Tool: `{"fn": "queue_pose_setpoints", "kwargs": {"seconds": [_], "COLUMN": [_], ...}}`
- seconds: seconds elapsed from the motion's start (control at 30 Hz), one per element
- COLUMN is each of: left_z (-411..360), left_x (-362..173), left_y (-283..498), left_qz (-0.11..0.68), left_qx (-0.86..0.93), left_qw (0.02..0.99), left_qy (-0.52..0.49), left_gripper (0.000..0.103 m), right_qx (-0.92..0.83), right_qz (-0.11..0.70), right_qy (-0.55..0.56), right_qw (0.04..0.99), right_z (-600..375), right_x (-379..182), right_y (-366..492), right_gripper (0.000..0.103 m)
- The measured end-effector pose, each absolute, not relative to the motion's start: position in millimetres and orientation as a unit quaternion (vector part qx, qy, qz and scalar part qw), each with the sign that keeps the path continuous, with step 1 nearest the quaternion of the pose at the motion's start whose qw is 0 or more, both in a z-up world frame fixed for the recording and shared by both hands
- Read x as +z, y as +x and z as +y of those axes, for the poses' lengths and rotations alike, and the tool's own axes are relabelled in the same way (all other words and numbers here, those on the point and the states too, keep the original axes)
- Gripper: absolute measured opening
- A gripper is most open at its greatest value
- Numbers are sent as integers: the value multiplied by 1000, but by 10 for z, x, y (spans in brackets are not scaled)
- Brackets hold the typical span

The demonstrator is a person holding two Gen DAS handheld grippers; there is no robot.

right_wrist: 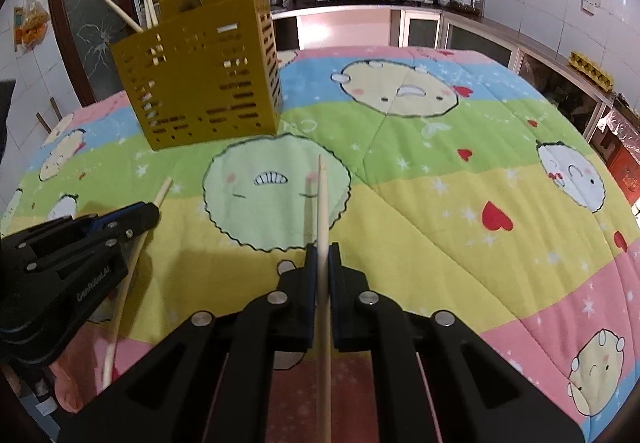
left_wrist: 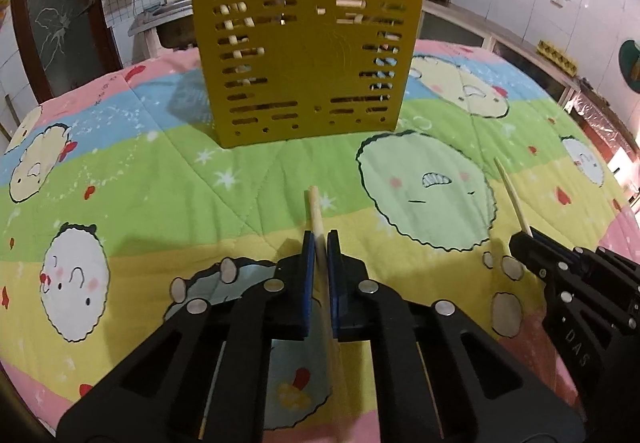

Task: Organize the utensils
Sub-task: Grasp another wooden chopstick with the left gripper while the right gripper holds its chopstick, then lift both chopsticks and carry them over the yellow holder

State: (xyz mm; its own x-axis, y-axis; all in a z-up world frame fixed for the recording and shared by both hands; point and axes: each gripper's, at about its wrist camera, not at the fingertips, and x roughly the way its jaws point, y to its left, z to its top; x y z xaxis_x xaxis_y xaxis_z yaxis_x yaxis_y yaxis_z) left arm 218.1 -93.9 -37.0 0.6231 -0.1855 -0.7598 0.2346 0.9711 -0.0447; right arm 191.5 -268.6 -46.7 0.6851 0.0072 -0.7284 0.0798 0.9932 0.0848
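Two chopsticks are being held — our left claw [left_wrist: 320, 239] is clamping one chopstick [left_wrist: 316, 211], our right claw [right_wrist: 323, 249] another [right_wrist: 322, 195] — above the quilt-covered table [right_wrist: 440, 203]; next we are needing to lift both into the yellow holder [left_wrist: 308, 71].

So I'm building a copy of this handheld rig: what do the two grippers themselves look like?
Both are matte black plastic linkage grippers with round silver pivot pins and blue pads on the inner finger faces. The left gripper shows white lettering along its side in the right wrist view; the right gripper carries faint letters on its body in the left wrist view. No cables or sleeves show.
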Motion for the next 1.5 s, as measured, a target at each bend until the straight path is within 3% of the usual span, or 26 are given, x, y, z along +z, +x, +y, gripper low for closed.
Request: {"fn": "queue_pose_setpoints", "kwargs": {"seconds": [0.93,1.5], "left_z": [-159,-17], "left_x": [567,1052], "left_y": [1320,1417], "left_qz": [228,162], "left_qx": [-104,-89], "left_qw": [968,982], "left_qy": [-18,-37], "left_gripper": [5,4], "right_qx": [41,58], "right_qz": [234,160], "right_qy": [103,105], "right_qw": [966,980], "right_z": [-2530,-2465], "right_x": [327,505], "right_y": [1235,1326], "right_gripper": [6,6]}}
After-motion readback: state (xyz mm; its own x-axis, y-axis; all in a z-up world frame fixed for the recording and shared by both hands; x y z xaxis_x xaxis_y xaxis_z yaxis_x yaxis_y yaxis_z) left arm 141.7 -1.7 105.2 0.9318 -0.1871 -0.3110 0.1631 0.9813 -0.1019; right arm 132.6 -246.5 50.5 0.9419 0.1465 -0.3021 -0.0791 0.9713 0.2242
